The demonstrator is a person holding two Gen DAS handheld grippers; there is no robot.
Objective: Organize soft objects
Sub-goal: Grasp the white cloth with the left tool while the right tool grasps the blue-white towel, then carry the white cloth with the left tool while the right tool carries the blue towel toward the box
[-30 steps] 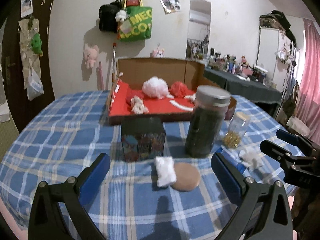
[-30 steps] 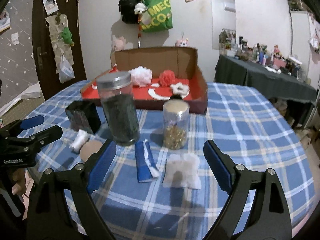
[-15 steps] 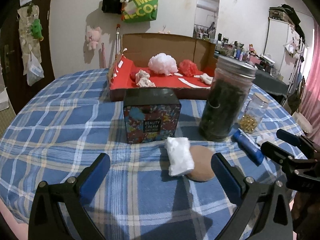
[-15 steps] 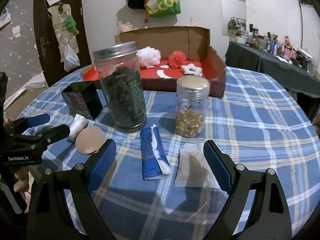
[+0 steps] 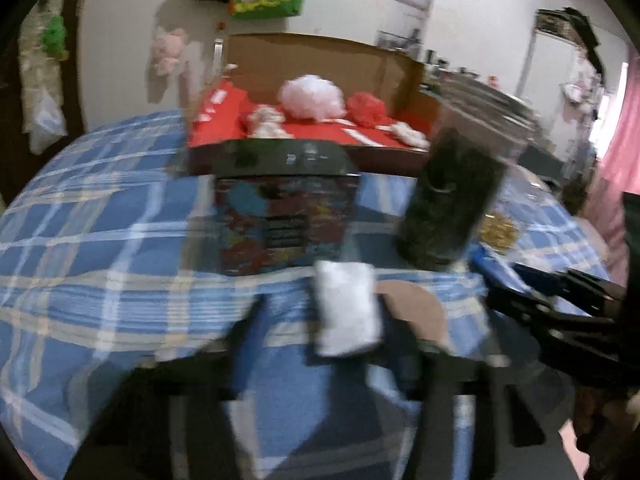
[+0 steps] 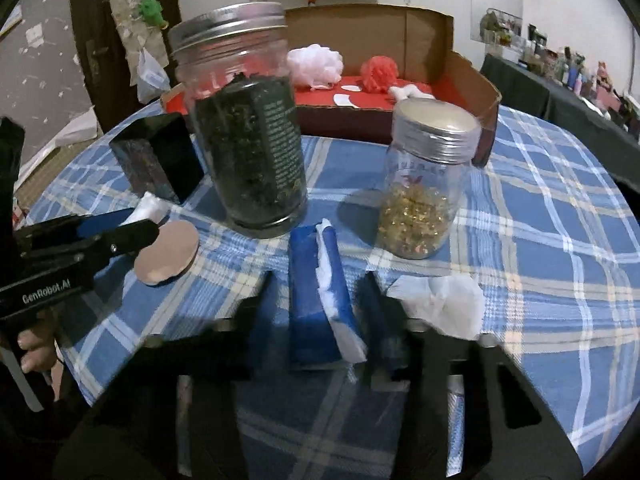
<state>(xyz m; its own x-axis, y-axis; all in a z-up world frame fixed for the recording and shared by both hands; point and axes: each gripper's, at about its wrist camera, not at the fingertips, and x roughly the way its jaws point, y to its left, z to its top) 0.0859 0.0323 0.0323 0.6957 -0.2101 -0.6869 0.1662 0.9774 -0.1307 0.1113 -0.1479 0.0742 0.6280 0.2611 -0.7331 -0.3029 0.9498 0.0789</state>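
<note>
A white soft pad [image 5: 347, 308] lies on the blue plaid table, between the fingers of my left gripper [image 5: 326, 322], which have closed in around it; the view is blurred. A round tan sponge [image 5: 416, 316] lies just right of it, also in the right wrist view [image 6: 166, 254]. My right gripper [image 6: 318, 312] has its fingers close on either side of a blue-and-white folded cloth [image 6: 320, 296]. A crumpled white tissue [image 6: 442, 306] lies right of it. The cardboard box with a red lining [image 6: 420, 40] holds white [image 6: 316, 64] and red [image 6: 378, 74] puffs.
A tall jar of dark leaves [image 6: 248, 128], a small jar of golden beads [image 6: 426, 180] and a dark printed tin [image 5: 286, 220] stand between the grippers and the box. The left gripper's body [image 6: 76, 248] sits at the left edge of the right wrist view.
Both grippers moved forward and down to the table and their fingers narrowed: the left around the white pad, the right around the blue-and-white cloth.
</note>
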